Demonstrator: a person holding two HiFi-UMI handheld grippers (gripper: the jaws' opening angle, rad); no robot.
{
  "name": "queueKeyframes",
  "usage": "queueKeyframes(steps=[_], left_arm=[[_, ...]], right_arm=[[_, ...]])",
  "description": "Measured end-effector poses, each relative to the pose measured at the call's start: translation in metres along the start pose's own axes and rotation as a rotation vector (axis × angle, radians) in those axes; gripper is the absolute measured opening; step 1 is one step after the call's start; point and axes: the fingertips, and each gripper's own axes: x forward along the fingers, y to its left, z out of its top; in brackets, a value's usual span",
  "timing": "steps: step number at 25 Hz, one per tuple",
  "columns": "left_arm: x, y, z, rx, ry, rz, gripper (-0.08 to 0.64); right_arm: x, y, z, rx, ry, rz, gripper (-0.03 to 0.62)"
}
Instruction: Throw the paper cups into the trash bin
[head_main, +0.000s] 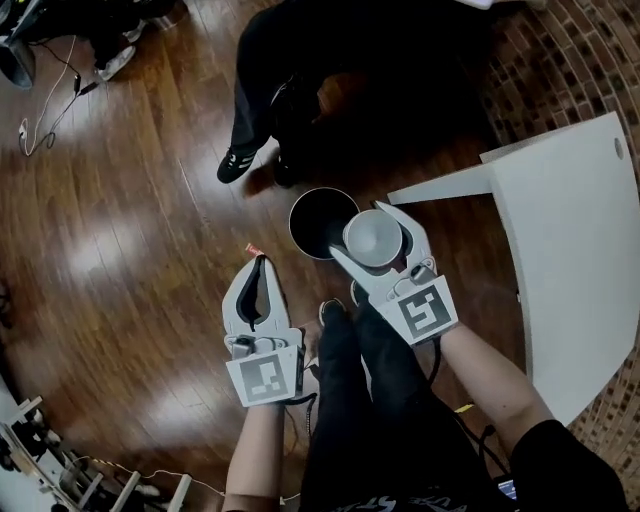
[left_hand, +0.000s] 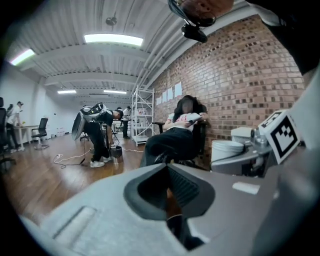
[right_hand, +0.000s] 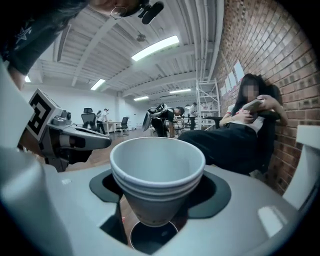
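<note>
In the head view my right gripper (head_main: 358, 229) is shut on a stack of white paper cups (head_main: 373, 238), mouth up, held just over the near right rim of a round black trash bin (head_main: 312, 222) on the wooden floor. The right gripper view has the nested cups (right_hand: 155, 190) upright between the dark pads of the right gripper (right_hand: 161, 165), with the bin's opening (right_hand: 150, 242) directly below. My left gripper (head_main: 260, 262) hangs lower left of the bin, its jaws together and empty. In the left gripper view the left gripper (left_hand: 166, 167) is shut.
A white table (head_main: 570, 250) stands at the right by the brick wall. A seated person in dark clothes (head_main: 290, 90) is just beyond the bin, feet near it. Cables (head_main: 50, 110) lie at far left, and a small red scrap (head_main: 251, 249) lies by the bin.
</note>
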Motion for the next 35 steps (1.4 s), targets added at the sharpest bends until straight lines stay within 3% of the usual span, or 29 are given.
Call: queueKeyframes(steps=[4, 10, 18, 22, 28, 35], left_arm=[[0.014, 0.004, -0.041, -0.031, 0.028, 0.016, 0.005], [0.056, 0.005, -0.117, -0.007, 0.089, -0.013, 0.005], [0.081, 0.005, -0.174, -0.034, 0.138, -0.016, 0.005], [0.096, 0.008, -0.191, -0.076, 0.142, -0.011, 0.005], [0.135, 0.028, -0.202, -0.143, 0.133, 0.060, 0.005], [0.160, 0.039, -0.216, -0.108, 0.156, 0.060, 0.005]], right_arm=[[0.027, 0.006, -0.037, -0.038, 0.036, 0.072, 0.348], [0.071, 0.006, -0.117, -0.062, 0.117, 0.145, 0.348], [0.092, -0.002, -0.173, -0.011, 0.169, 0.125, 0.348], [0.102, -0.002, -0.186, -0.005, 0.175, 0.117, 0.348], [0.122, -0.006, -0.200, 0.023, 0.190, 0.079, 0.348], [0.136, -0.008, -0.225, 0.071, 0.243, 0.050, 0.348]])
